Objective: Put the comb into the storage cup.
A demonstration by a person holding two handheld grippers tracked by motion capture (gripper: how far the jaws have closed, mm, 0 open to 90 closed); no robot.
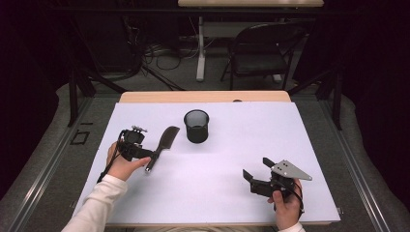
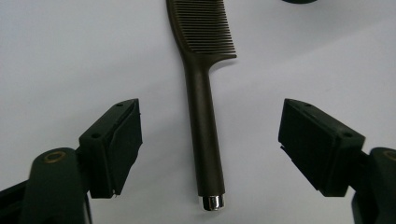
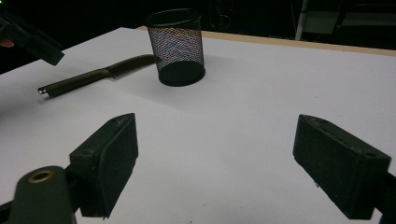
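The left gripper (image 1: pixel 145 153) hangs over the handle end of a dark comb (image 1: pixel 162 146), its fingers (image 2: pixel 113 147) released and standing to either side of the handle without touching it. The comb lies flat on the table (image 1: pixel 232 193), toothed end toward one o'clock and metal-capped handle tip toward seven, just left of a black mesh cup (image 1: pixel 196 126) that stands upright at about twelve o'clock on the white sheet.

The step in hand looks like taking the comb by its handle. To do it well, the fingers should come down square to the handle, one at three and one at nine o'clock of it, a little up from the shiny tip so the round handle does not roll or squirt out. They need to reach the sheet before closing, since the comb lies low.

The right gripper (image 1: pixel 256 175) rests near five o'clock, well apart from both, its fingers (image 3: pixel 106 161) released with nothing between them.

The table is covered in plain white and has a wooden far edge. Beyond it the room is dark, with a folding chair (image 1: pixel 261 48), a table leg and loose cables on the floor.
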